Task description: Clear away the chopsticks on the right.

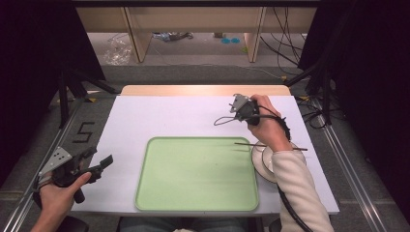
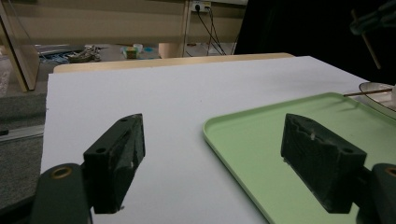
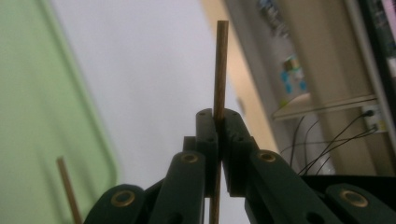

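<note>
In the right gripper view my right gripper (image 3: 218,116) is shut on a thin brown chopstick (image 3: 220,65), which pokes straight out past the jaws. From above, that gripper (image 1: 241,108) hangs over the white table (image 1: 159,116) beyond the tray's far right corner. A second chopstick (image 1: 270,146) lies across a white bowl (image 1: 261,162) right of the tray; my forearm partly covers the bowl. A light green tray (image 1: 196,174) lies bare in the middle. My left gripper (image 1: 100,157) is off the table's left edge, open (image 2: 215,128) with nothing between its jaws.
A black cable loop (image 1: 223,121) from the right gripper rests on the table. Black tripod legs (image 1: 67,89) stand at the far left, with more cables on the floor at the right (image 1: 314,113). Wooden furniture legs (image 1: 138,41) stand beyond the table.
</note>
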Demonstrator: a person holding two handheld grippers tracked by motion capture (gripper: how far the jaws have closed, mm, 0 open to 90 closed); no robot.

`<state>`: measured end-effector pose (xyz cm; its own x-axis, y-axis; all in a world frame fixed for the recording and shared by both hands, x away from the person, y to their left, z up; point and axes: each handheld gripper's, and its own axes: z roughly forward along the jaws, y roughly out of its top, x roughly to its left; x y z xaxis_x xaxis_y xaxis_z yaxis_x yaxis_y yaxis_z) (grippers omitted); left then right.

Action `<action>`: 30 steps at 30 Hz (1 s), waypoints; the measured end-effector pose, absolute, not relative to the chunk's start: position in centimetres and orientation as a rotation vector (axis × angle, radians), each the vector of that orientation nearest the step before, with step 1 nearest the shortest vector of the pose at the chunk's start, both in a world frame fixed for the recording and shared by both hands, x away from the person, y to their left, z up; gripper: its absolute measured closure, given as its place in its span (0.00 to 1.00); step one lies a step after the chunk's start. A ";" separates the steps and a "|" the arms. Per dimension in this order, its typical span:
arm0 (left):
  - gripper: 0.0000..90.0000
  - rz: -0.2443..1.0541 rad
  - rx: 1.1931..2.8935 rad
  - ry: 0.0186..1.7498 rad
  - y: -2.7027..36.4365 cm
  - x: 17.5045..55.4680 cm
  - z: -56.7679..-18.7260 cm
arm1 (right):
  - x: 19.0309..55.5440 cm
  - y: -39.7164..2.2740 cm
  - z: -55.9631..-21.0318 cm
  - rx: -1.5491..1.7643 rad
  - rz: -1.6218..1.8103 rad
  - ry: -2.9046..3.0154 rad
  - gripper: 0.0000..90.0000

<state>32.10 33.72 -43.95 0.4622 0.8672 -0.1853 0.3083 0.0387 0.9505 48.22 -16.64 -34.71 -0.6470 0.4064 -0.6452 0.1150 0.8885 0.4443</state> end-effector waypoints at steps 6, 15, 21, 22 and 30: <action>0.24 0.587 1.523 1.072 33.7 32.1 -43.9 | 47.2 -17.5 -31.9 0.473 0.770 2.057 0.97; 0.24 0.587 1.519 1.070 33.7 32.1 -44.0 | 46.0 -19.0 -29.7 0.686 1.250 1.808 0.97; 0.24 0.587 1.520 1.071 33.7 32.1 -43.9 | 46.1 -19.3 -29.7 0.801 1.434 1.777 0.97; 0.24 0.588 1.520 1.070 33.7 32.1 -43.9 | 46.1 -19.2 -29.8 0.810 1.457 1.781 0.97; 0.24 0.586 1.517 1.067 33.8 32.1 -44.0 | 45.7 -17.4 -29.8 0.927 1.566 1.871 0.97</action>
<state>32.11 33.75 -43.97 0.4650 0.8647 -0.1897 0.3040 0.0452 0.9516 45.73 -17.40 -29.84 -0.6273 0.7781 0.0333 0.1696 0.0948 0.9809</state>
